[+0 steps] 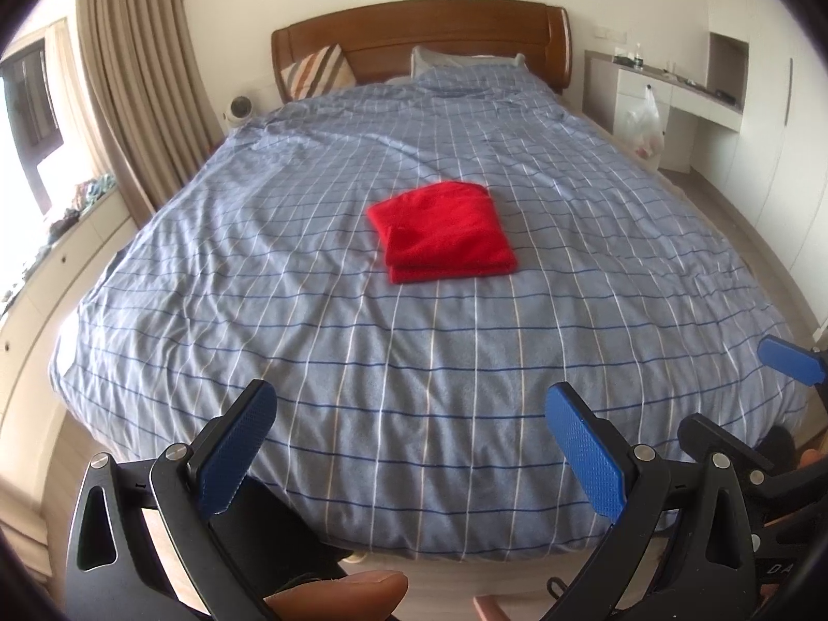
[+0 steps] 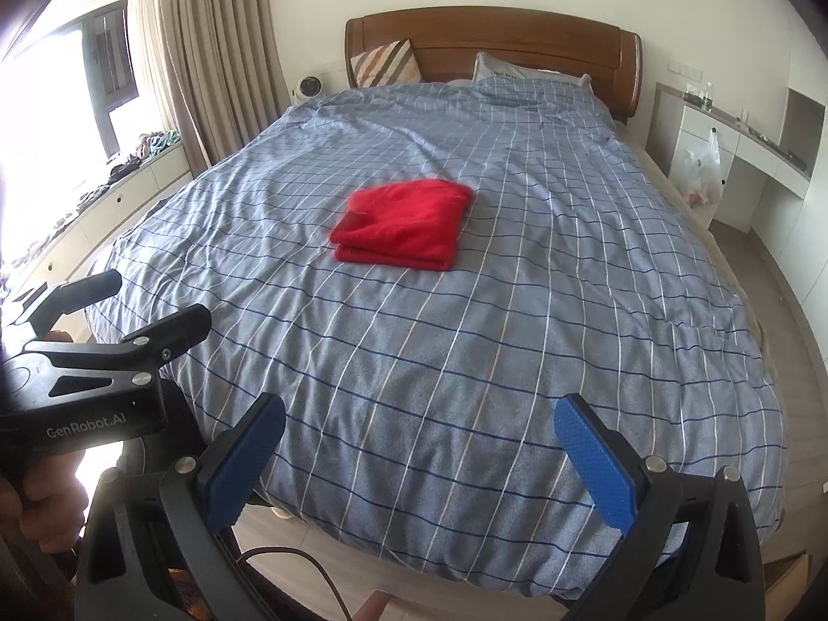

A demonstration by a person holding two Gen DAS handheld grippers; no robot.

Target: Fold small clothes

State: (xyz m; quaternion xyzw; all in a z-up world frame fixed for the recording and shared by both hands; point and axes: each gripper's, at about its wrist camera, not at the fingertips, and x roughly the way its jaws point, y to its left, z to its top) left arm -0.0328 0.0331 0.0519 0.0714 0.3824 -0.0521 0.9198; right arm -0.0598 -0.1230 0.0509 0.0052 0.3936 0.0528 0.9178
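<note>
A red garment (image 1: 441,233) lies folded in a neat rectangle in the middle of the bed; it also shows in the right wrist view (image 2: 403,225). My left gripper (image 1: 411,453) is open and empty, held back over the foot of the bed, well short of the garment. My right gripper (image 2: 419,460) is also open and empty, at the foot of the bed beside the left one. The left gripper (image 2: 160,310) shows at the left edge of the right wrist view.
The bed has a blue checked duvet (image 1: 414,362), a wooden headboard (image 1: 424,36) and pillows (image 1: 315,72). Curtains (image 1: 134,77) and a window ledge with clutter stand on the left. A white desk with a plastic bag (image 1: 644,124) stands on the right.
</note>
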